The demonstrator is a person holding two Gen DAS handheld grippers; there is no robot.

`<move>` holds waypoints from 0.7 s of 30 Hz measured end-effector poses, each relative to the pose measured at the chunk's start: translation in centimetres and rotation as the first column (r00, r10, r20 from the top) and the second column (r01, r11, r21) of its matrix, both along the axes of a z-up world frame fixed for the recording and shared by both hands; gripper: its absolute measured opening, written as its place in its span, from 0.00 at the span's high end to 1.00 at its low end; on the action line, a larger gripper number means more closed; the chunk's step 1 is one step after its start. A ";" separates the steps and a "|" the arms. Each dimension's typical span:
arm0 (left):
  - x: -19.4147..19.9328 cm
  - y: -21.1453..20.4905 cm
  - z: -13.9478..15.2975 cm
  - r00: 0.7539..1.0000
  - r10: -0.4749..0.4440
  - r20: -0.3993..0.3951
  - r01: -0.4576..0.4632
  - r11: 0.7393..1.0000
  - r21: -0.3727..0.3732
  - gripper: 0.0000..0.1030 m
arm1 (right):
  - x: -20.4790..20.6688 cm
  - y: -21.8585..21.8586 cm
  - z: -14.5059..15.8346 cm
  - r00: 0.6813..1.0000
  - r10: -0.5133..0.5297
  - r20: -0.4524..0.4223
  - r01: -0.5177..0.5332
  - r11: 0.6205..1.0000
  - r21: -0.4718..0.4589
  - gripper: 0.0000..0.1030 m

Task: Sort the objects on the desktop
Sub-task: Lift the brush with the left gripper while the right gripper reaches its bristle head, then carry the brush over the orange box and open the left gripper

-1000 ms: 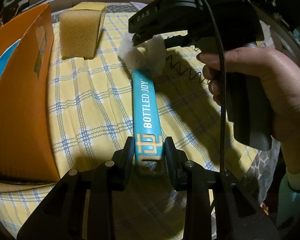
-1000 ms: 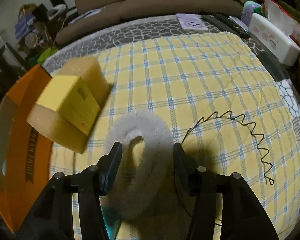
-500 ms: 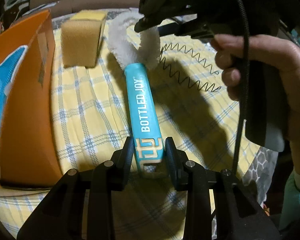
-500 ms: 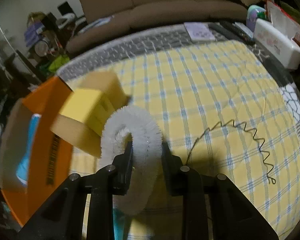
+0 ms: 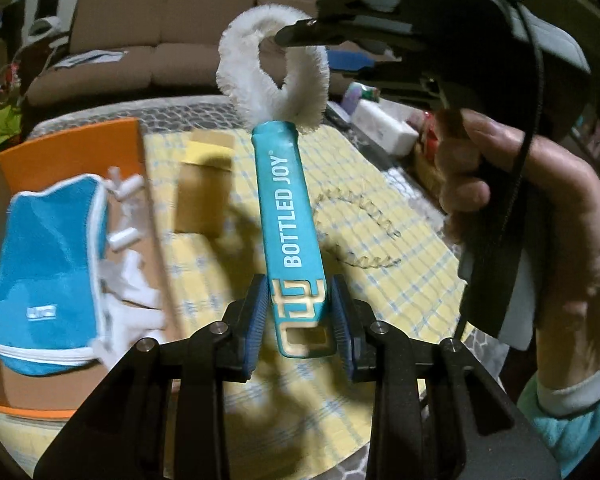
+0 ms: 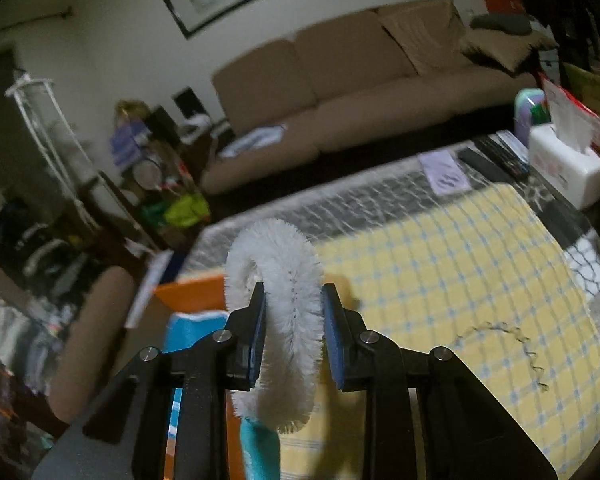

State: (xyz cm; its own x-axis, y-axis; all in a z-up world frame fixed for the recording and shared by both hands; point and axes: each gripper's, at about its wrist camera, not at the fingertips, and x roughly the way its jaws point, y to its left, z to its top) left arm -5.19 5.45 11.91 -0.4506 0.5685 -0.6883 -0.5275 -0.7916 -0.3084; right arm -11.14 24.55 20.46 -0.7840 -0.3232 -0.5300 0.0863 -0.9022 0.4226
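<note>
bottle brush (image 5: pixel 290 216): teal handle printed "bottled joy", white looped bristle head (image 5: pixel 272 68). held at both ends. handle end is clamped between the narrow-set pads of the left gripper (image 5: pixel 302 316); one side of the bristle loop is pinched by the right gripper (image 6: pixel 293 334), jaws drawn in close on the fluff. a second ago the brush lay flat on the yellow checked cloth (image 5: pixel 400 288) and the right jaws stood wider around the loop; now it is carried clear above the cloth, head tilted up toward the sofa. orange box (image 5: pixel 72 152), seen at left, is already holding a blue pouch (image 5: pixel 48 264) and small white pieces. sponge block (image 5: pixel 204 184) and coiled wire (image 5: pixel 360 232) are left on the cloth. judged: pickup is done, and transfer toward the box is likely next.
</note>
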 end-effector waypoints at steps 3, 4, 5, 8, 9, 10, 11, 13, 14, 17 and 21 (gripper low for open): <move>-1.0 -2.8 0.2 0.999 0.026 0.035 -0.027 0.998 0.049 0.73 | -0.3 -2.0 0.8 0.999 0.027 -0.024 -0.027 0.999 -0.026 0.75; -1.2 -3.8 -0.1 0.998 0.039 0.042 -0.041 0.998 0.054 0.73 | -0.4 -2.9 0.9 0.999 0.037 -0.029 -0.038 0.999 -0.028 0.75; -1.6 -4.9 -0.2 0.997 0.056 0.045 -0.059 0.997 0.054 0.73 | -0.6 -3.9 1.0 0.998 0.046 -0.033 -0.047 0.999 -0.025 0.75; -1.9 -7.6 -0.6 0.993 0.094 0.069 -0.099 0.992 0.075 0.74 | -1.6 -6.6 1.1 0.996 0.083 -0.043 -0.084 0.996 -0.028 0.75; -2.6 -7.7 -0.8 0.992 0.103 0.075 -0.109 0.991 0.080 0.74 | -1.9 -7.5 1.1 0.995 0.091 -0.045 -0.092 0.995 -0.032 0.75; -2.8 -8.8 -1.0 0.990 0.119 0.079 -0.126 0.989 0.083 0.74 | -2.2 -8.1 1.0 0.994 0.099 -0.048 -0.101 0.994 -0.038 0.75; -3.3 -9.7 -1.0 0.987 0.136 0.080 -0.143 0.986 0.082 0.74 | -2.4 -9.0 1.0 0.992 0.112 -0.051 -0.115 0.992 -0.045 0.75; -4.1 -11.8 -1.3 0.981 0.168 0.095 -0.177 0.980 0.087 0.74 | -3.0 -10.3 0.8 0.989 0.137 -0.049 -0.139 0.989 -0.049 0.75; -4.5 -12.8 -1.5 0.977 0.184 0.105 -0.194 0.977 0.093 0.74 | -3.6 -11.1 0.7 0.987 0.152 -0.043 -0.154 0.987 -0.050 0.75; -5.2 -15.1 -1.8 0.966 0.227 0.125 -0.238 0.968 0.082 0.74 | -5.5 -13.7 -0.4 0.980 0.197 -0.021 -0.198 0.979 -0.045 0.74; -6.3 -17.2 -3.5 0.944 0.283 0.168 -0.294 0.955 0.045 0.74 | -7.5 -16.6 -3.1 0.970 0.242 0.040 -0.241 0.970 -0.035 0.74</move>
State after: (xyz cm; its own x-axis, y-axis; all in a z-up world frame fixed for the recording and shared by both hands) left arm -11.48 -11.79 8.41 -0.4914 0.4784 -0.7278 -0.2199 -0.8767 -0.4278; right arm -18.64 7.97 17.33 -0.6575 -0.5159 -0.5491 0.2809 -0.8441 0.4567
